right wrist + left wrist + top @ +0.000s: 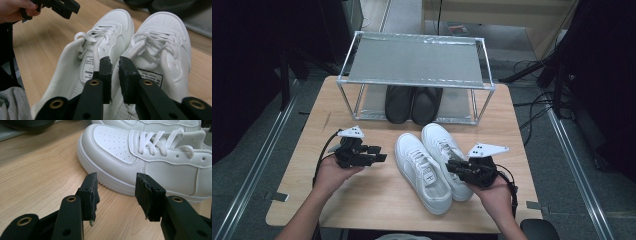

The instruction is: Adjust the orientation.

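High view: pair of white sneakers (432,165) sits mid-worktop (362,200), just in front of a metal rack (417,60) whose lower shelf already carries a pair of black shoes (413,104). Racking the white pair looks yet to be done. Right gripper (458,166) rests at the inner collars of the two sneakers, jaws slightly parted, pads not pressing. Left gripper (379,153) hovers open and empty just beside the left sneaker's toe. Top shelf bare; worktop edges well apart from the shoes.
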`<move>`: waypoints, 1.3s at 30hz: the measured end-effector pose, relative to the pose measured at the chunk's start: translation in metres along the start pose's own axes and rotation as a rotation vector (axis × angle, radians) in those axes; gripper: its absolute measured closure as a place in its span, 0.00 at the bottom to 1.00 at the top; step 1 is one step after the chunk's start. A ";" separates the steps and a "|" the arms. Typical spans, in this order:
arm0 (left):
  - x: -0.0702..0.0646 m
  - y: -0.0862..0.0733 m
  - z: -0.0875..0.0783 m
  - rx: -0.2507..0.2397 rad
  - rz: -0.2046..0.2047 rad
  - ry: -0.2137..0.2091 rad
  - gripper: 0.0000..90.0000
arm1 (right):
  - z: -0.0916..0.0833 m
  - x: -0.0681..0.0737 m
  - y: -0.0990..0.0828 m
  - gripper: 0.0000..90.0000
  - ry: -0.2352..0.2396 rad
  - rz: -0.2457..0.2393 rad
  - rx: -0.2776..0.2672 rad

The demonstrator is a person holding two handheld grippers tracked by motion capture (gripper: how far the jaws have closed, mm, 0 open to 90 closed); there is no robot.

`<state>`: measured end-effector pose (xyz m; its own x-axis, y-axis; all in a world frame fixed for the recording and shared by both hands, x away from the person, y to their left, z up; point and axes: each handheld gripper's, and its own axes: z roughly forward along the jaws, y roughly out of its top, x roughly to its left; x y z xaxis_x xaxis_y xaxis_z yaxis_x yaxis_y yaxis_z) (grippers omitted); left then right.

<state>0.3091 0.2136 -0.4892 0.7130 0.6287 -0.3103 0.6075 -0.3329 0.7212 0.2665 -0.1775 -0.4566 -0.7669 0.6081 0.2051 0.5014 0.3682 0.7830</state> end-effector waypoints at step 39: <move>0.002 -0.001 -0.001 -0.012 -0.012 -0.017 0.56 | 0.037 0.017 -0.003 0.42 -0.066 0.059 0.035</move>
<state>0.3101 0.2162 -0.4897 0.7119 0.6203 -0.3294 0.6115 -0.3169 0.7250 0.2664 -0.1424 -0.4769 -0.7081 0.6741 0.2101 0.5596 0.3543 0.7492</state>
